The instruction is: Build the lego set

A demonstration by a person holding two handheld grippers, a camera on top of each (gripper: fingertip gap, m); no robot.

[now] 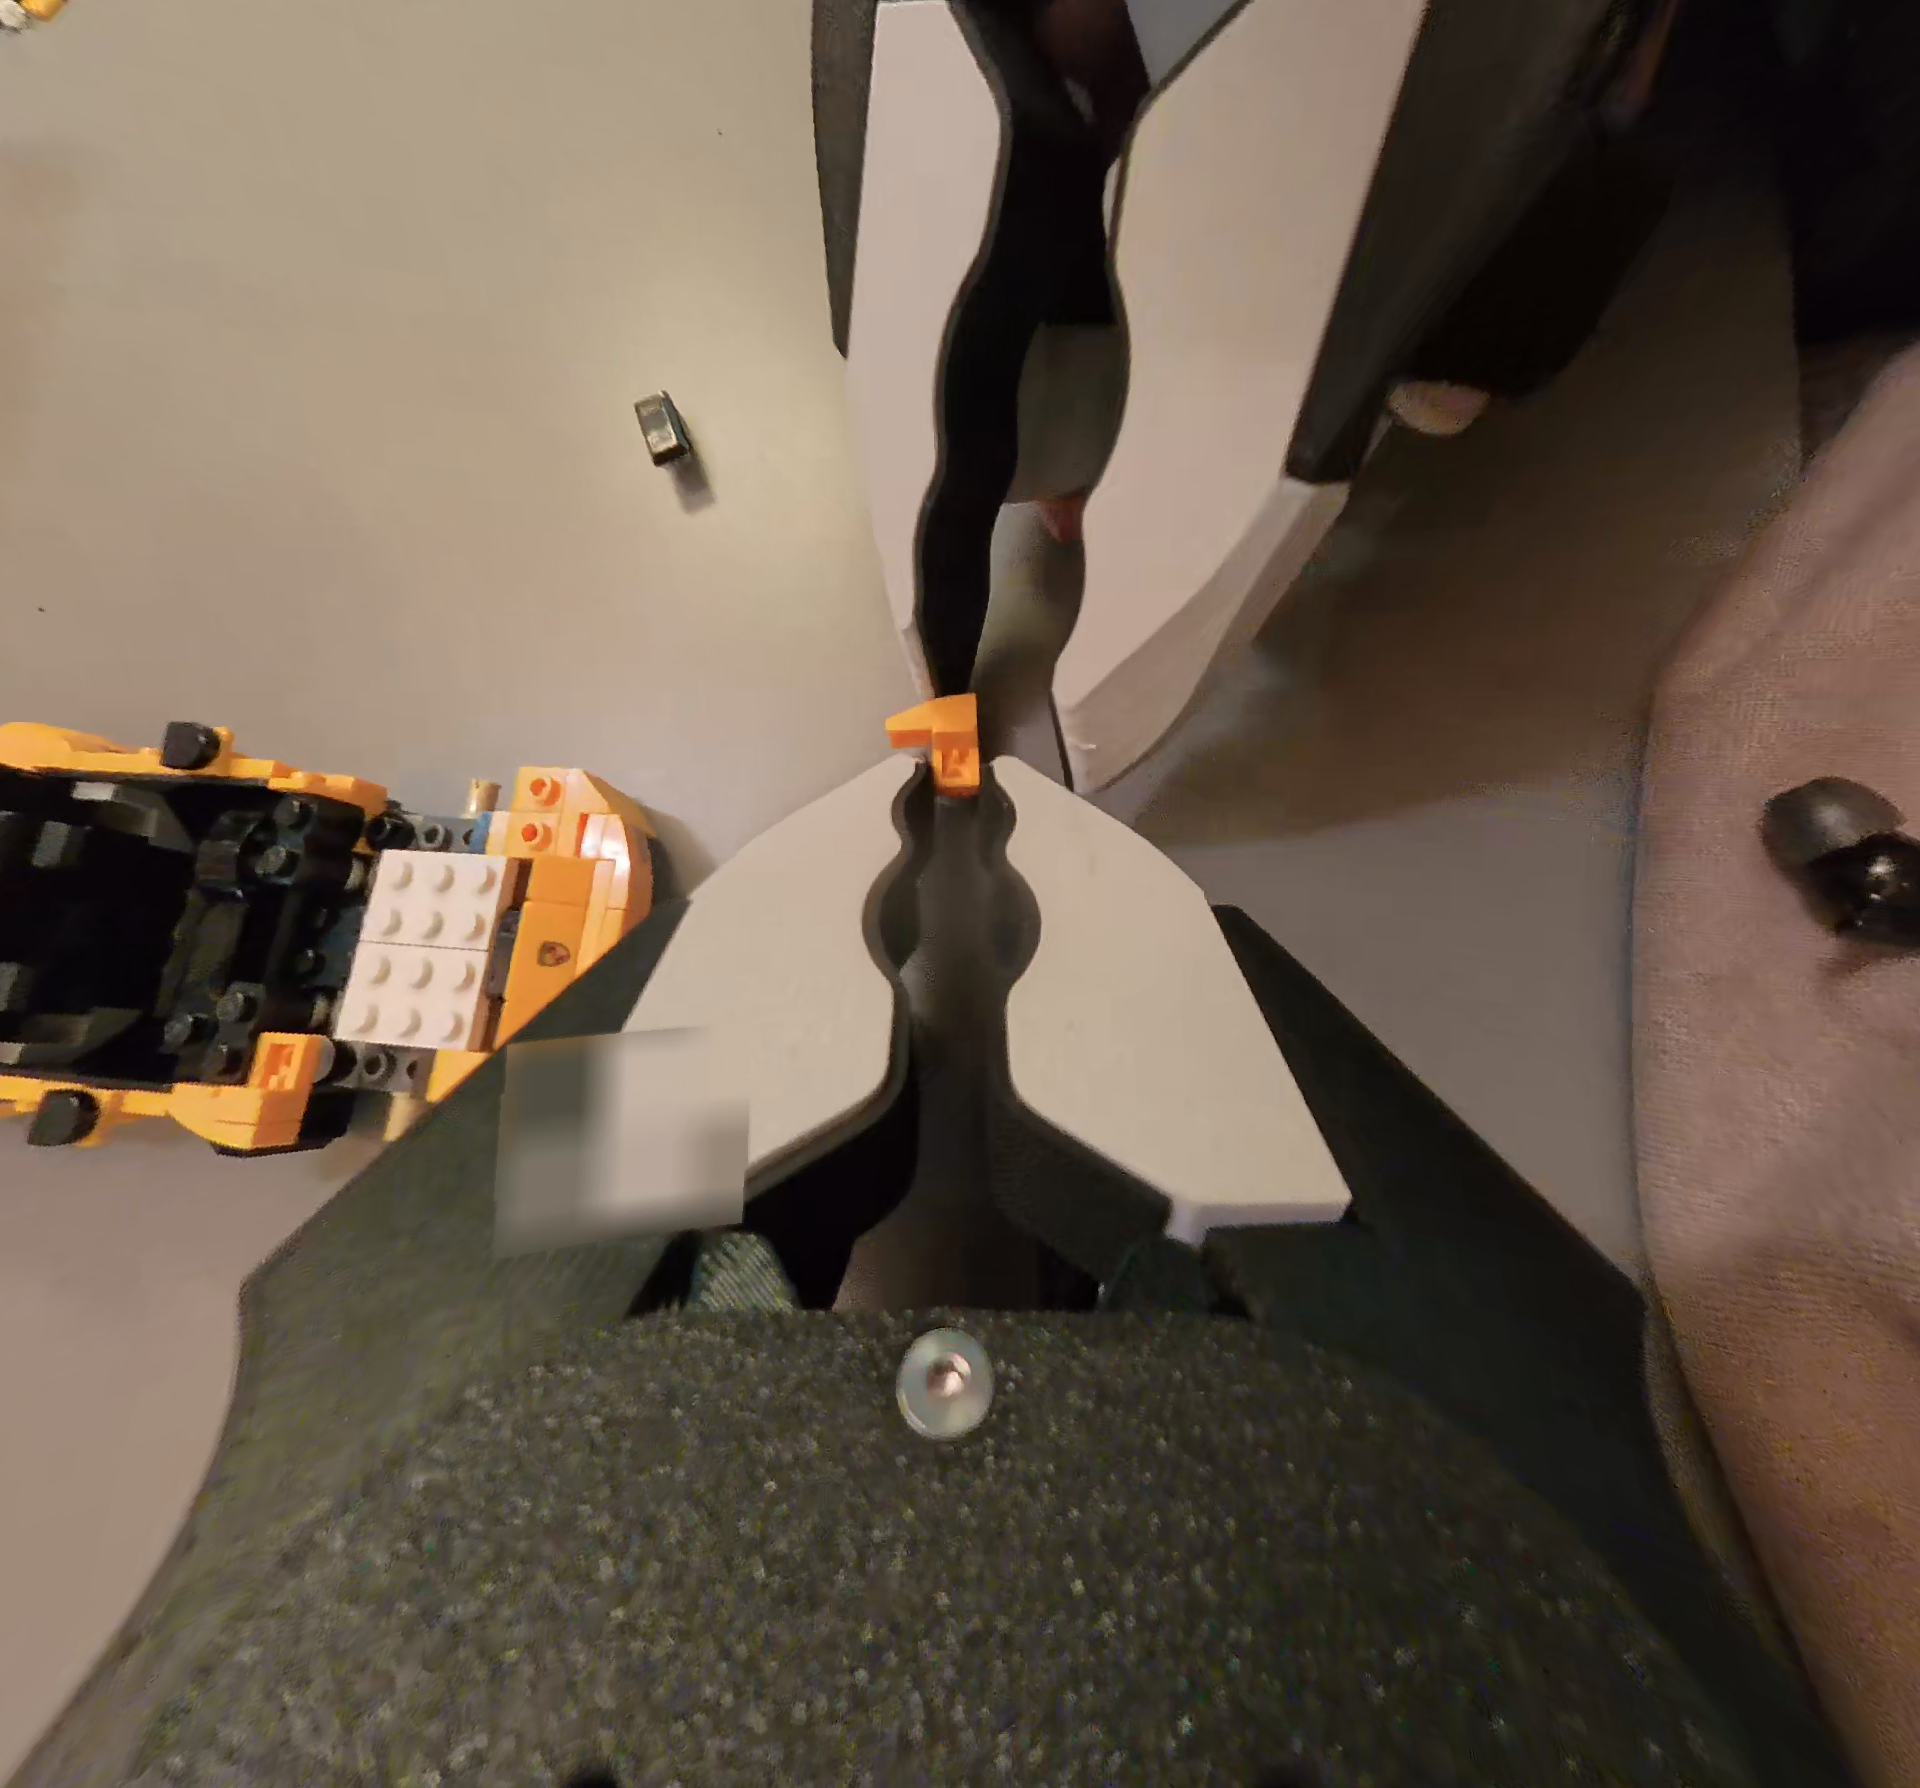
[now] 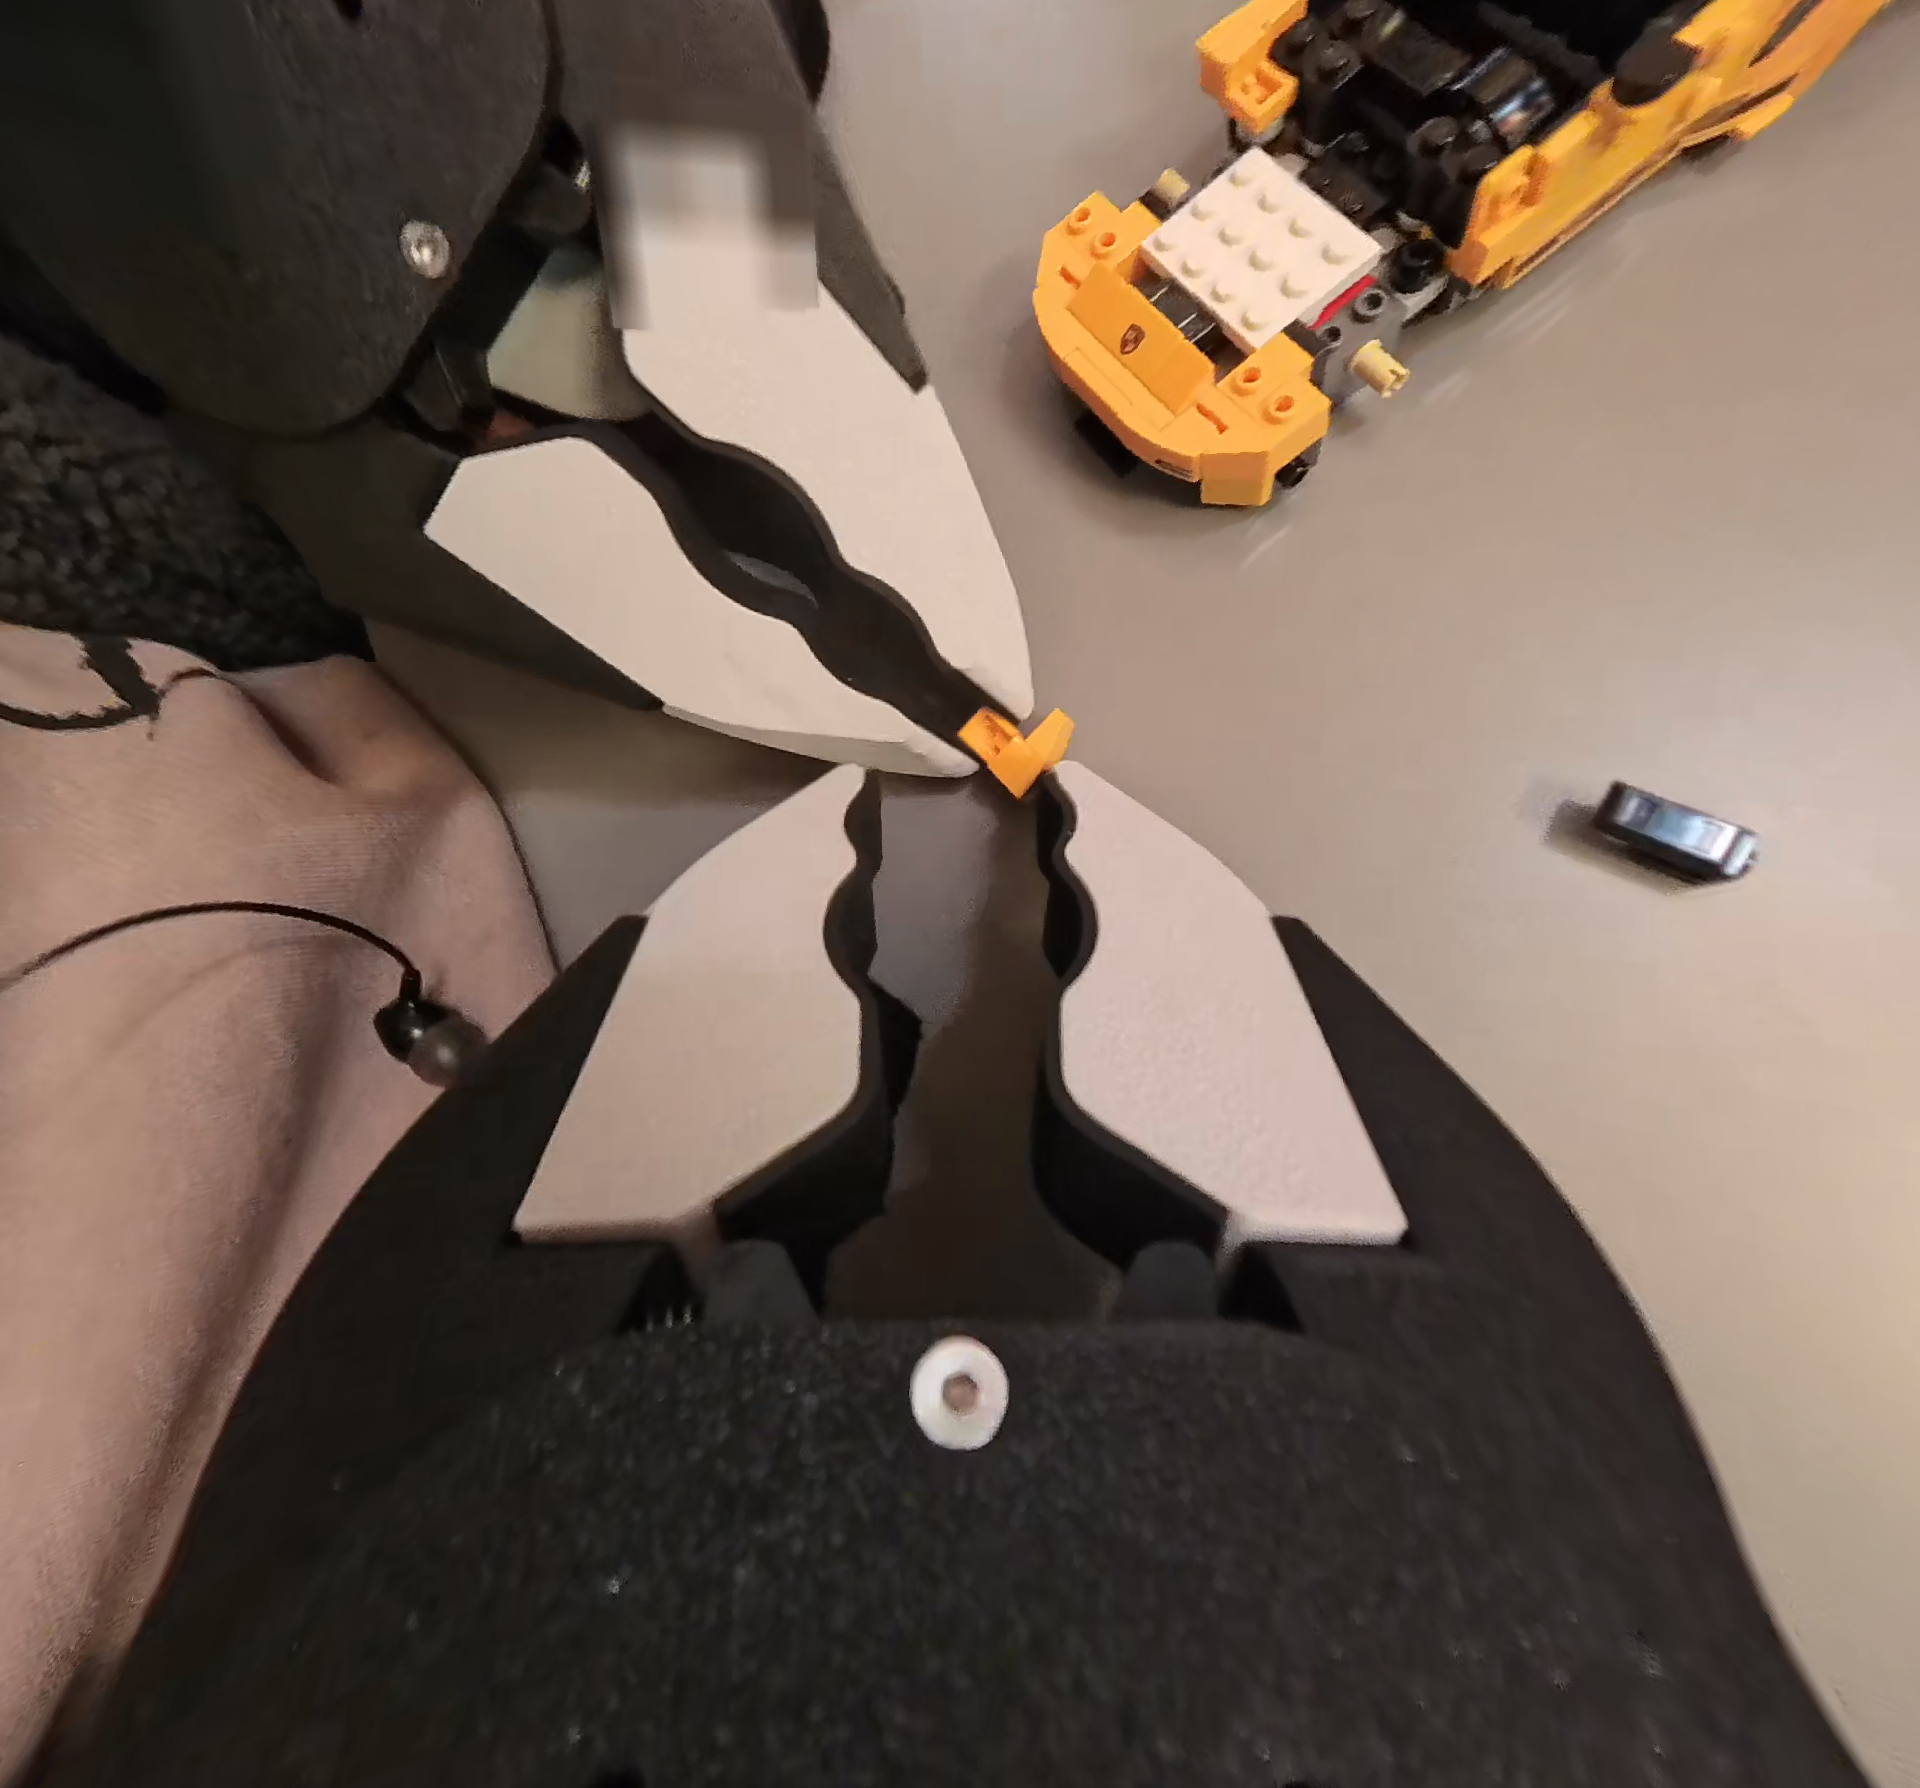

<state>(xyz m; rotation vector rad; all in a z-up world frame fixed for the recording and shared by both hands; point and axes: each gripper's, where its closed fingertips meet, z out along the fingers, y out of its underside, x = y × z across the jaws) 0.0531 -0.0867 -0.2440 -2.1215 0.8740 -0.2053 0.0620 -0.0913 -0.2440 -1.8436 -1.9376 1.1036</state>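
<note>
Bracket (image 1: 940, 743), orange, pinched in air between both tools above bench (image 1: 364, 336). Left tool (image 1: 954, 782) clenched on it; right tool (image 2: 961, 782) parted, one tip only touching. Advised: keep left grip firm, close right squarely before releasing. Car (image 1: 312, 938) lying apart.

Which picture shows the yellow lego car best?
The right wrist view: the yellow lego car shows its front end and white plates, unblocked. The left wrist view catches it at the left edge, partly hidden behind the left gripper.

Black textured gripper bodies w/ silver screw (image 1: 943, 1393), grey wavy-edged jaws, pinkish sweatshirt (image 2: 208, 907)
</note>
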